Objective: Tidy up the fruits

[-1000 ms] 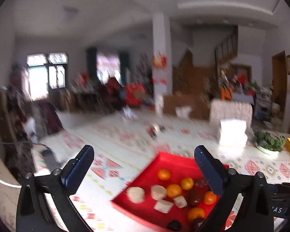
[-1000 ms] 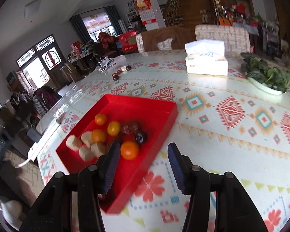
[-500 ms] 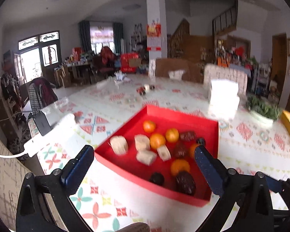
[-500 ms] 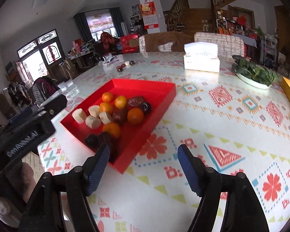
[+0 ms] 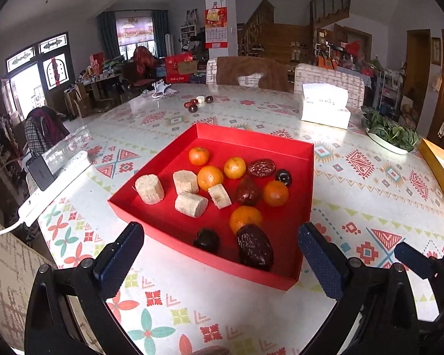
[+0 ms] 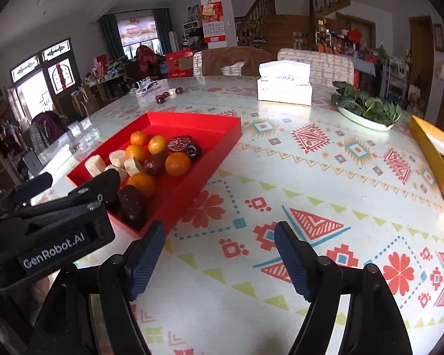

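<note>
A red tray [image 5: 251, 136] lies on the patterned table and holds several oranges [image 5: 210, 177], pale round fruit chunks [image 5: 149, 188], wrinkled dark dates [image 5: 254, 248] and small dark plums [image 5: 206, 240]. My left gripper [image 5: 219, 236] is open just short of the tray's near edge, with nothing between its fingers. My right gripper [image 6: 219, 230] hangs over bare tablecloth to the right of the tray [image 6: 192, 117]; its jaws are opening and nothing is between them. In the right wrist view the left gripper [image 6: 59, 207] hides the tray's near left corner.
A tissue box [image 5: 324, 109], a plate of greens [image 5: 390, 133] and a yellow box [image 5: 438, 168] stand at the right. A power strip [image 5: 53, 183] lies along the table's left edge. A few small fruits [image 5: 196, 103] sit at the far side, before chairs.
The left gripper has tipped downward and come closer to the tray. The right gripper's jaws have widened and it has shifted right, off the tray; the left gripper now shows in its view.
</note>
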Demonstrator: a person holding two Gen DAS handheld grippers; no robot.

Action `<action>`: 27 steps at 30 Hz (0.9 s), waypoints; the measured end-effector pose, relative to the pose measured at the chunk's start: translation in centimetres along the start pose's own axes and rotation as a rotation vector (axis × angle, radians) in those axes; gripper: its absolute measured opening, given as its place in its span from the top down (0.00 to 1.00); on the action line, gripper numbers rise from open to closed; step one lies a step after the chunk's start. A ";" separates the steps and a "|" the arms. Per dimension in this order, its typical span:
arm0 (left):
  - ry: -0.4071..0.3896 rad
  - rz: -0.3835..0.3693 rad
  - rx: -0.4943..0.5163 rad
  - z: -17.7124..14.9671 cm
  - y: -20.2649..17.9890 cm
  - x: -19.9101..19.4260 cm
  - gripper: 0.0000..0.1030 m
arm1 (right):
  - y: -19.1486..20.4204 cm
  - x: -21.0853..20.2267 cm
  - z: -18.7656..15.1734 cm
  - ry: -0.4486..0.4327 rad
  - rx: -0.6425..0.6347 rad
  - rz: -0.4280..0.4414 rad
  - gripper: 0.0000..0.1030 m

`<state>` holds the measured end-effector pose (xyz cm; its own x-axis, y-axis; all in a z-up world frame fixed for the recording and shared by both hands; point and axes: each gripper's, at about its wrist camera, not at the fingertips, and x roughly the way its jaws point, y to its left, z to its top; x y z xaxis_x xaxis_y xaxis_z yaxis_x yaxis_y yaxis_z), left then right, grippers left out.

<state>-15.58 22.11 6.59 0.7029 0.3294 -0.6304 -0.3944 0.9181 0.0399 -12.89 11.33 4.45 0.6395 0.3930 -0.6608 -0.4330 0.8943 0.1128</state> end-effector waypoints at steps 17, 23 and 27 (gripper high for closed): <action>0.052 -0.129 0.058 -0.2 0.6 1.3 0.00 | 2.2 1.2 -0.5 0.048 -0.052 0.007 0.20; 0.060 -0.173 0.011 -0.2 1.6 1.6 0.00 | 2.9 1.5 -0.5 0.054 -0.075 -0.008 0.20; 0.054 -0.160 -0.016 -0.1 2.3 1.7 0.00 | 3.3 1.7 -0.5 0.059 -0.080 -0.010 0.20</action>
<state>-15.36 24.77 5.57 0.7246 0.1663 -0.6688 -0.2894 0.9541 -0.0763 -13.55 14.82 3.37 0.6069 0.3684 -0.7042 -0.4777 0.8772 0.0473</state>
